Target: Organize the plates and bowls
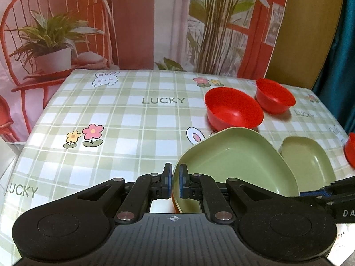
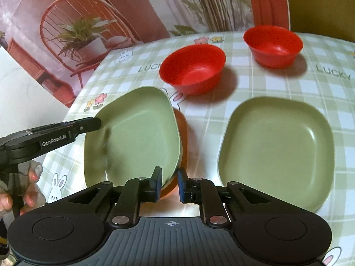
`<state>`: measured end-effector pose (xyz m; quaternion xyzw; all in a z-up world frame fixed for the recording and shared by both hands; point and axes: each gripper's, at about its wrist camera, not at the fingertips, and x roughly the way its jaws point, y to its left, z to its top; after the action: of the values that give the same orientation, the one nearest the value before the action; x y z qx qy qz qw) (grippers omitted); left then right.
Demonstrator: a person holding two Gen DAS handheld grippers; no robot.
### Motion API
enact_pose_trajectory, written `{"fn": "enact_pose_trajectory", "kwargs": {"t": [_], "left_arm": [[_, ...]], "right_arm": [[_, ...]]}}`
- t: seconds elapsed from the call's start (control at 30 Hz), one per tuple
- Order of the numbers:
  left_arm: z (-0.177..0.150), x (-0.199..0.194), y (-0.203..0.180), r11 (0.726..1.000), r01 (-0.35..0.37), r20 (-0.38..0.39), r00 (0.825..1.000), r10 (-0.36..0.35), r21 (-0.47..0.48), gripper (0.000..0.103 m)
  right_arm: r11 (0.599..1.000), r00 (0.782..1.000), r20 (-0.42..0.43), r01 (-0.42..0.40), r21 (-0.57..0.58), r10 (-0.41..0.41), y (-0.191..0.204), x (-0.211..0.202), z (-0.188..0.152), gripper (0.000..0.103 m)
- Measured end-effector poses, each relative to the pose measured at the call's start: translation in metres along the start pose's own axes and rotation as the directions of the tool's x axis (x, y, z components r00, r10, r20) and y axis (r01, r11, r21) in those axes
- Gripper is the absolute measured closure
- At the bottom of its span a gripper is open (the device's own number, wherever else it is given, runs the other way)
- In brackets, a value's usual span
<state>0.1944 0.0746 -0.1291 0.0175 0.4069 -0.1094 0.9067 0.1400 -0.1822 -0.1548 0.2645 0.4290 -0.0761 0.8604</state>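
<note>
My left gripper (image 1: 175,180) is shut on the rim of a green square plate (image 1: 235,161), which is tilted; it also shows in the right wrist view (image 2: 135,137), with the left gripper (image 2: 97,123) at its left rim. A red bowl (image 2: 180,133) sits under that plate. My right gripper (image 2: 169,185) stands partly open around the plate's near edge. A second green plate (image 2: 277,150) (image 1: 308,158) lies flat to the right. Two red bowls (image 2: 193,68) (image 2: 273,45) stand further back, also in the left wrist view (image 1: 234,108) (image 1: 275,96).
The table (image 1: 124,122) has a green checked cloth with rabbits and flowers. A printed backdrop (image 1: 133,22) hangs behind it. Another red bowl's edge (image 1: 350,150) shows at the far right. The person's hand (image 2: 28,188) is at lower left.
</note>
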Motion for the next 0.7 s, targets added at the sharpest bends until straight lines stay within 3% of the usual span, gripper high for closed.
{"fn": "enact_pose_trajectory", "kwargs": {"t": [0.7], "left_arm": [[-0.004, 0.018, 0.006, 1.000, -0.013, -0.020, 1.000, 0.013, -0.014, 0.096]], "right_arm": [[1.000, 0.999, -0.049, -0.003, -0.006, 0.003, 0.003, 0.012, 0.001, 0.085]]}}
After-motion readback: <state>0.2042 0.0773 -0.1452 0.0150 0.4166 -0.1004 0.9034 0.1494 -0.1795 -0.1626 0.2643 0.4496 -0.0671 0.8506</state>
